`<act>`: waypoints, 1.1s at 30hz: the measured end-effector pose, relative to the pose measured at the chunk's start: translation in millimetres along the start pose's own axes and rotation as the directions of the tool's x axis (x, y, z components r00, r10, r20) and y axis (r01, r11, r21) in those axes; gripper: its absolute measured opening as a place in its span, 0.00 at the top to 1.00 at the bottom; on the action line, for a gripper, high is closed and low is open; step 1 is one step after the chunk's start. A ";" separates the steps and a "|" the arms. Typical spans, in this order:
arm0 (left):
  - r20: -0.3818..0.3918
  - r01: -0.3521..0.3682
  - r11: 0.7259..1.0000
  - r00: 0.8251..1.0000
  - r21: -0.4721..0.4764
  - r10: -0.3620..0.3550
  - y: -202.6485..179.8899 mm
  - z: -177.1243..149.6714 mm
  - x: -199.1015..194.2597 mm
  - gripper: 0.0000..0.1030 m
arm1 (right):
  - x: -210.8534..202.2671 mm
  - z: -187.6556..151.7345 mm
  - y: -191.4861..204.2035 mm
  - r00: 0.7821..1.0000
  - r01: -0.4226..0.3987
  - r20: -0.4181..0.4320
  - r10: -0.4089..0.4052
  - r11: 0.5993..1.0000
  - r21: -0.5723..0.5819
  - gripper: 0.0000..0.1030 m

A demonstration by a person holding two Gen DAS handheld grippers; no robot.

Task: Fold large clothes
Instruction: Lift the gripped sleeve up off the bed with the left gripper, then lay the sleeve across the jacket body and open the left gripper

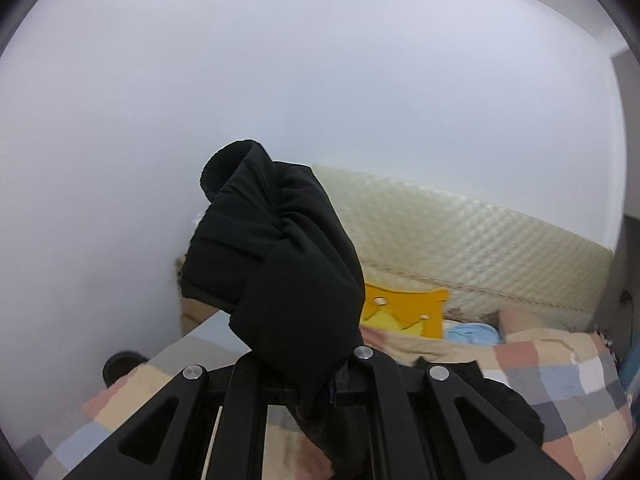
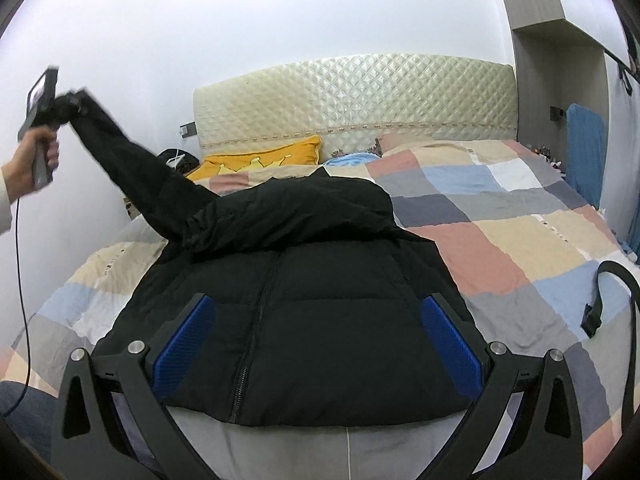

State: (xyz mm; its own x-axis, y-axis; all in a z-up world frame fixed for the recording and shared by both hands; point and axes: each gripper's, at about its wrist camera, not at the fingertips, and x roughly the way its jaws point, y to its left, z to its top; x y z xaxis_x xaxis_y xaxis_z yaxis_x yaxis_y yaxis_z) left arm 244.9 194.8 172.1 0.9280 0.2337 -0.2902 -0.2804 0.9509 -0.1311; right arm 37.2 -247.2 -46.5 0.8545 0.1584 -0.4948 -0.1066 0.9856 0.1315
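**Black jacket on the bed, one sleeve lifted**

Left wrist view: my left gripper [image 1: 308, 364] has its jaws closed on the cuff end of the sleeve [image 1: 280, 264], which bunches up in front of the lens and hides most of the bed [image 1: 560, 376]. Behind it appear the white wall, the quilted headboard [image 1: 460, 232] and a yellow pillow [image 1: 404, 312].

Right wrist view: my right gripper [image 2: 318, 344] hovers over the foot edge of the bed [image 2: 500, 216], jaws spread wide, blue pads [image 2: 184, 344] to either side of the black jacket [image 2: 304, 320] and gripping nothing. The jacket lies zip-up near the foot edge. Its sleeve [image 2: 132, 160] rises taut toward the bed's left side, where the left gripper [image 2: 72, 98] clamps it. A black strap [image 2: 600, 296] lies near the bed's right edge.
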 end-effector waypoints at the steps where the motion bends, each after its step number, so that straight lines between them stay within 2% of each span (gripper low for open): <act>1: 0.007 0.010 1.000 1.000 0.016 -0.011 -14.2 5.0 -3.0 0.93 | -0.9 0.5 -0.5 1.000 -0.002 0.003 0.002 1.000 -0.001 0.00; 5: 0.021 0.078 0.996 0.997 0.053 -0.079 -73.2 18.7 -16.4 0.93 | -6.9 1.0 -7.4 1.000 -0.001 0.025 0.001 1.000 0.013 0.00; 9: -0.006 0.130 0.988 0.991 0.083 -0.130 -128.3 17.8 -17.3 0.93 | -10.9 -0.5 -19.1 0.999 0.019 0.037 -0.021 0.999 0.045 0.00; 13: -0.019 0.192 0.973 0.981 0.130 -0.191 -192.2 0.1 -16.3 0.93 | -12.3 -2.8 -27.1 0.999 0.018 0.041 -0.021 0.998 0.065 0.00; 17: -0.077 0.262 0.947 0.965 0.186 -0.251 -251.3 -26.0 -13.4 0.93 | -15.9 -1.1 -26.5 0.996 0.058 0.059 -0.060 0.997 0.041 0.00; 20: -0.118 0.311 0.915 0.950 0.256 -0.290 -302.5 -54.4 -11.8 0.93 | -15.8 2.9 -29.0 0.996 0.052 0.072 -0.055 0.998 0.036 0.00; 22: -0.149 0.350 0.902 0.935 0.253 -0.321 -329.6 -73.6 -4.4 0.93 | -14.5 3.2 -37.4 0.996 0.048 0.074 -0.053 0.997 0.064 0.00; 27: -0.210 0.412 0.872 0.907 0.265 -0.365 -377.0 -128.2 14.6 0.93 | -8.7 -0.2 -60.7 0.996 0.054 0.063 -0.063 0.988 0.144 0.00; 33: -0.284 0.470 0.822 0.876 0.323 -0.389 -423.3 -208.6 40.9 0.93 | 2.4 -5.3 -68.0 0.998 0.052 0.029 -0.058 0.985 0.167 0.00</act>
State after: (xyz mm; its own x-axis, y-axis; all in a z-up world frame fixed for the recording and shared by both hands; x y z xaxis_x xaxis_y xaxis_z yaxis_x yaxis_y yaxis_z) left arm 350.4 -240.5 17.9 0.8524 -0.2229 -0.4730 0.2847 0.9566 0.0622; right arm 43.8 -313.5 -61.2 0.8736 0.0992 -0.4764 0.0248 0.9686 0.2473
